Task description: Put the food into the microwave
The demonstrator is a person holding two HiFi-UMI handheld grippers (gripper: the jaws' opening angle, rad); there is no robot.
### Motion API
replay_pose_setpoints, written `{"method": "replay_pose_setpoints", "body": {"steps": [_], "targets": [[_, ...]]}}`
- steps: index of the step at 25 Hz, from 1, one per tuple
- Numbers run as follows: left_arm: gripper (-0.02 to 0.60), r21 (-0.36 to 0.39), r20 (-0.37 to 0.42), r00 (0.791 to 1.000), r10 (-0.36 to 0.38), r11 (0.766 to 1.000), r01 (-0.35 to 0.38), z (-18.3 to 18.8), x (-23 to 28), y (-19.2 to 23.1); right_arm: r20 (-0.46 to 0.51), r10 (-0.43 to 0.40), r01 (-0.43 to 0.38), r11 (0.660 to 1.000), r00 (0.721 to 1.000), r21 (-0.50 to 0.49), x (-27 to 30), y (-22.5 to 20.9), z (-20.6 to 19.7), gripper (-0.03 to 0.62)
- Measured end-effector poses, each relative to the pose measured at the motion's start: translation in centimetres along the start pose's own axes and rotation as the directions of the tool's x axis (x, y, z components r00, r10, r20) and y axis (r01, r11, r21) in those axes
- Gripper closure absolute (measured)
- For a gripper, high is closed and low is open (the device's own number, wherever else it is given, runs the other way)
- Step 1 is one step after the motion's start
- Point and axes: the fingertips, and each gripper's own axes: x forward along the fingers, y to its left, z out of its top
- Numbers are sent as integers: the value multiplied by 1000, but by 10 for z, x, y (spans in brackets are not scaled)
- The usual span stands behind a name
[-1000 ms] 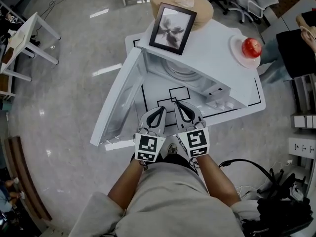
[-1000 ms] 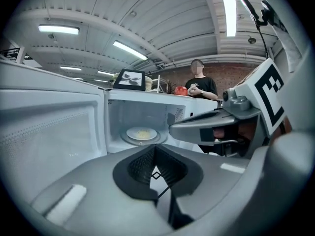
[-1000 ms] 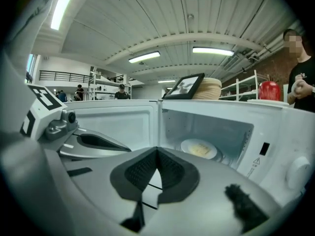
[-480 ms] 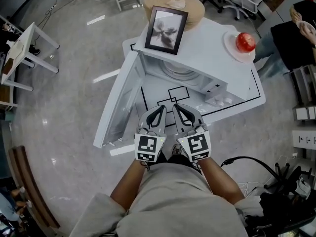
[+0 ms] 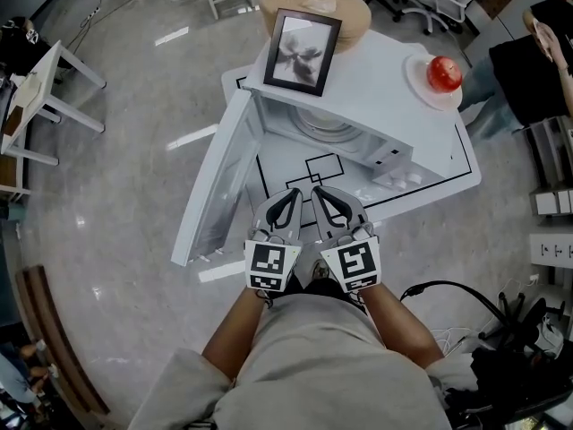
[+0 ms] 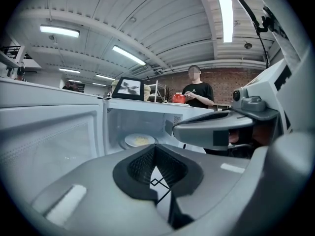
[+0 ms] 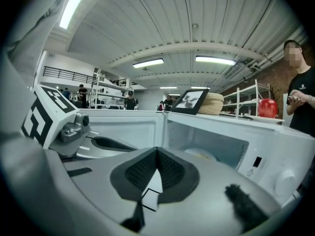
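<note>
- Grey polished floor (image 5: 116, 195) fills the left of the head view. A white table (image 5: 452, 182) right of centre carries the microwave (image 5: 376, 97), with its door (image 5: 215, 186) swung wide toward the left and a picture frame (image 5: 302, 50) standing on its roof.
- Both tools hang side by side at lower centre, just in front of the open cavity. The left gripper (image 5: 292, 195) and the right gripper (image 5: 317, 193) each have their jaws pressed together with nothing between them, and each gripper view shows the same.
- Inside the cavity lies a plate (image 6: 139, 140) with something pale yellow on it; I cannot tell what it is. An apple (image 5: 445, 74) sits on a saucer (image 5: 425, 97) at upper right, seemingly on the microwave's roof.
- The scene fits two readings. Either the yellow serving is the food and lies where the task wants it, or the apple is the food and lies outside.
- Either way, I judge that the care lies with the door, which juts out close beside the left gripper. Any reach should pass to the right of its edge, and any dish moved should stay level and clear the cavity's upper lip.
</note>
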Motion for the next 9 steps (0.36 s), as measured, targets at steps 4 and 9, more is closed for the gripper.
{"method": "replay_pose_setpoints", "body": {"steps": [4,9], "targets": [[574,-2,5,1000,-4,1000,4,0,-1,-2,-2,5,-5,1000,1000,-8,0,2,-1,583],[574,-4,9,1000,-1,1000,1,1,-1,-1,-2,5,-5,1000,1000,-11,2,3,0,583]]}}
